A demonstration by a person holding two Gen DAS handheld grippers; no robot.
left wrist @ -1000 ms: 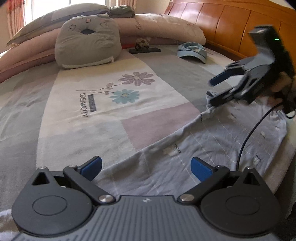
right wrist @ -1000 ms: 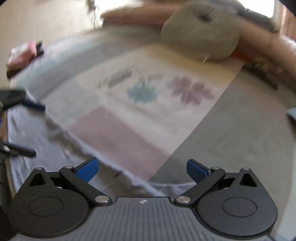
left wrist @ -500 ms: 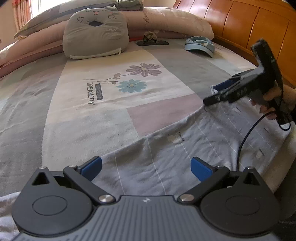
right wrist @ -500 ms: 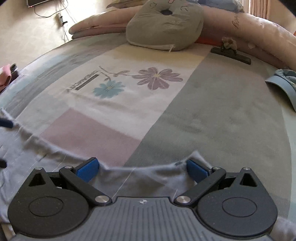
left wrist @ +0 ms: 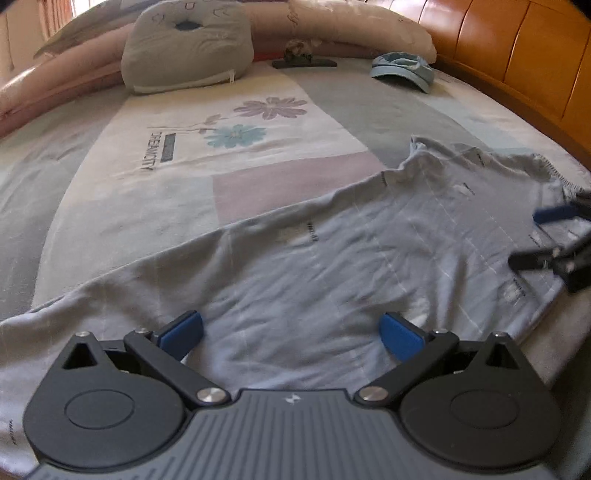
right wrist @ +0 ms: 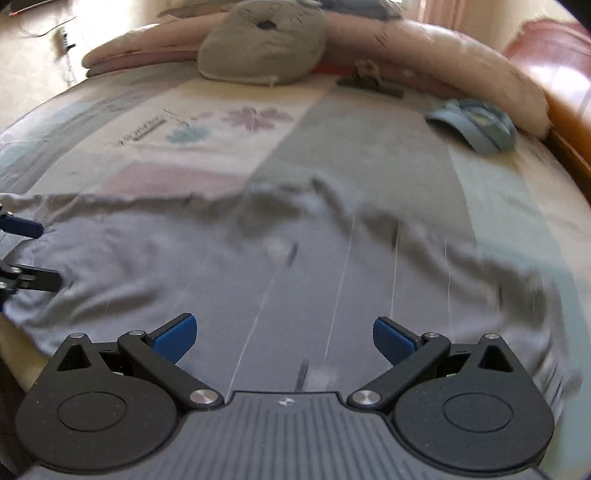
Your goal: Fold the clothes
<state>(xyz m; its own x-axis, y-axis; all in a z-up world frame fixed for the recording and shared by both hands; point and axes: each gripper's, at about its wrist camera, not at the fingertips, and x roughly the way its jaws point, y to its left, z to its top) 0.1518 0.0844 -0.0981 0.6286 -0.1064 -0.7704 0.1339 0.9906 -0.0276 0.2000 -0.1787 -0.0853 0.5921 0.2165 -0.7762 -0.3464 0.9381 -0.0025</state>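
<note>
Shirt (left wrist: pixel 332 258) lies flat, long axis left-right; both grippers (left wrist: pixel 291 332) (right wrist: pixel 284 339) released.

A garment (left wrist: pixel 332 258) lies spread flat along the near edge of the bed (left wrist: pixel 110 206). Behind it, the bedspread is bare up to a cushion (left wrist: pixel 186 44) at the far side. A cap (left wrist: pixel 402 72) lies right of the cushion, beside the headboard (left wrist: pixel 517 62). Pillows (left wrist: pixel 354 27) line the far edge.

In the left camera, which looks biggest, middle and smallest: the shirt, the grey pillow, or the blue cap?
1. Shirt, though it lies nearest the camera, which helps.
2. Grey pillow.
3. Blue cap.
</note>
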